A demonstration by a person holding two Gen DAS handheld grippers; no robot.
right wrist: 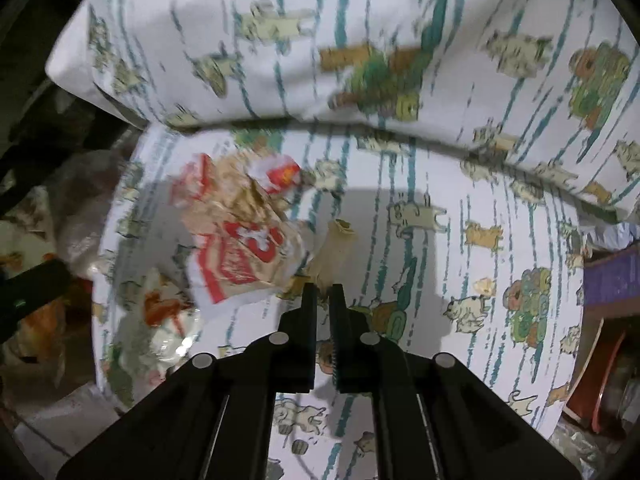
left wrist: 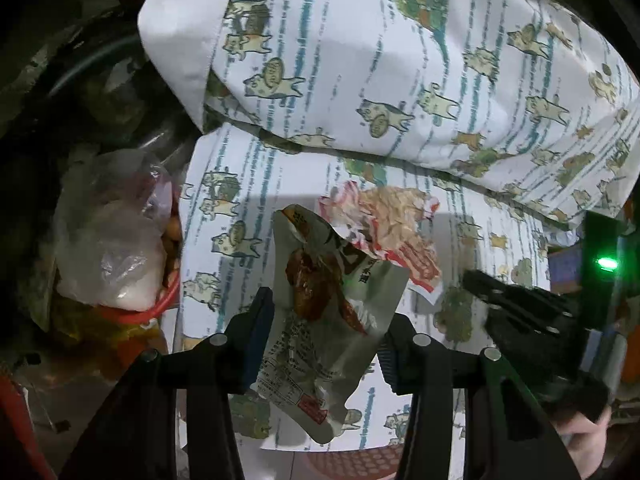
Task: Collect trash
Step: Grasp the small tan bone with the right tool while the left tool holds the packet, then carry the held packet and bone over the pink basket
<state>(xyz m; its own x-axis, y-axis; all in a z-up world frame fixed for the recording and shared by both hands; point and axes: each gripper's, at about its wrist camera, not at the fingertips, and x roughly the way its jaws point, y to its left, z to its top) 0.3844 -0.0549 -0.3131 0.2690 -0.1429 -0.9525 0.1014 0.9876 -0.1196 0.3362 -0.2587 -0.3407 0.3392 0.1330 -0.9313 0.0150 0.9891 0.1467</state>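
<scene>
My left gripper (left wrist: 326, 332) has its jaws wide apart with a grey snack wrapper (left wrist: 324, 320) between them; the wrapper touches the left pad, and I cannot tell if it is pinched. Behind it a crumpled red-and-white wrapper (left wrist: 384, 224) lies on the cat-print sheet (left wrist: 240, 200). My right gripper (right wrist: 323, 300) is shut, its tips at the edge of a thin beige scrap (right wrist: 336, 248). The red-and-white wrapper (right wrist: 240, 240) lies just left of it, blurred. The right gripper's body also shows in the left wrist view (left wrist: 532, 312).
A cat-print pillow (left wrist: 400, 60) lies behind the wrappers. A clear plastic bag (left wrist: 108, 240) with a red-rimmed container sits off the bed's left edge. Dark clutter fills the left side. A purple box (right wrist: 616, 276) stands at the right.
</scene>
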